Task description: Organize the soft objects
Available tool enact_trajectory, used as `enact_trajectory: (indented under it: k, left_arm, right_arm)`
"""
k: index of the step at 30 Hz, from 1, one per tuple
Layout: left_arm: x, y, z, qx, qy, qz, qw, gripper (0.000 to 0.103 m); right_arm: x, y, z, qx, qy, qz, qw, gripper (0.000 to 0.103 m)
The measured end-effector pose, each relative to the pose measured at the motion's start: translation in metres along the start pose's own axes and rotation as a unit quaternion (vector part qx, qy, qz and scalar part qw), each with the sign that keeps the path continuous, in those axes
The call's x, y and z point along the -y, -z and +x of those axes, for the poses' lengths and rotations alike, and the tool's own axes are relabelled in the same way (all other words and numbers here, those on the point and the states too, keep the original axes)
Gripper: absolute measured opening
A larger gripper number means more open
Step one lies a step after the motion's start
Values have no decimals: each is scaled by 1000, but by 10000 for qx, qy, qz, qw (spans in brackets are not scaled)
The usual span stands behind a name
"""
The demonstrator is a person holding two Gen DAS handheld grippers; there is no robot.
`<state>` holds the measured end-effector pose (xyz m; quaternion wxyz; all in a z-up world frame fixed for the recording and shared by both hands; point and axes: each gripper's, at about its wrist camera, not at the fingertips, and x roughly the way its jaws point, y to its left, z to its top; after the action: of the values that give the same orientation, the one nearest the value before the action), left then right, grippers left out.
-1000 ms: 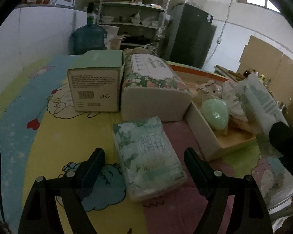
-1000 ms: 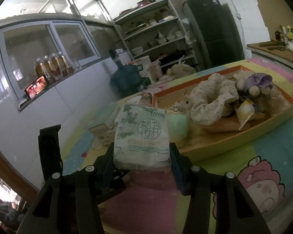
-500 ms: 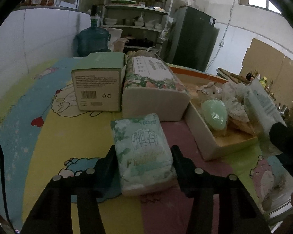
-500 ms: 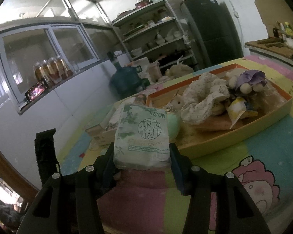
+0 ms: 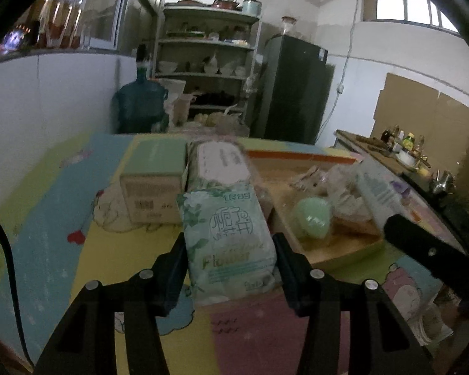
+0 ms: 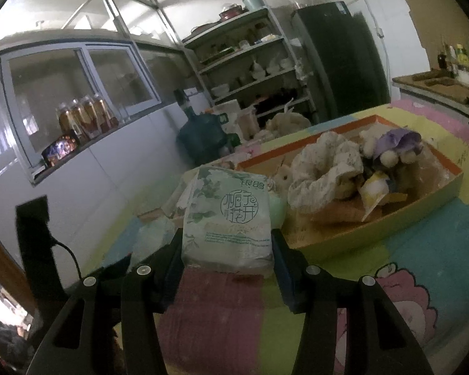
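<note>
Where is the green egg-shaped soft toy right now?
In the left wrist view, the green egg-shaped toy lies right of centre, in the near corner of the orange-rimmed tray, just right of the tissue pack between the fingers.

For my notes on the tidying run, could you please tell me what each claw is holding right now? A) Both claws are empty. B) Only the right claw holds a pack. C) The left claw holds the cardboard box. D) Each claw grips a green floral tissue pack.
D: the left claw is shut on a tissue pack, and the right claw is shut on another tissue pack.
</note>
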<state>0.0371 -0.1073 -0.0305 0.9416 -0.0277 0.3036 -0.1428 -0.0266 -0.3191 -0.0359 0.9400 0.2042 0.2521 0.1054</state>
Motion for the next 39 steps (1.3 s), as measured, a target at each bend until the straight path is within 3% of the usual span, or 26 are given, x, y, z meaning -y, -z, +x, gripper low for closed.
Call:
enact_trajectory:
  k: [9, 21, 30, 39]
  left_arm:
    - [26, -24, -3, 135, 361, 243, 9990, 53]
    - [68, -71, 21, 93, 860, 481, 9951, 53]
    - [91, -97, 59, -192, 997, 533, 9934, 53]
    - [116, -123, 105, -829, 1368, 591, 9854, 53]
  right_arm:
    - [9, -20, -10, 261, 259, -221, 9991, 53]
    - [40, -67, -16, 353, 739, -839, 9931, 53]
    - [77, -110, -3, -44, 938, -1429, 9853, 53]
    - [117, -152, 30, -806, 799, -1797, 9772, 53]
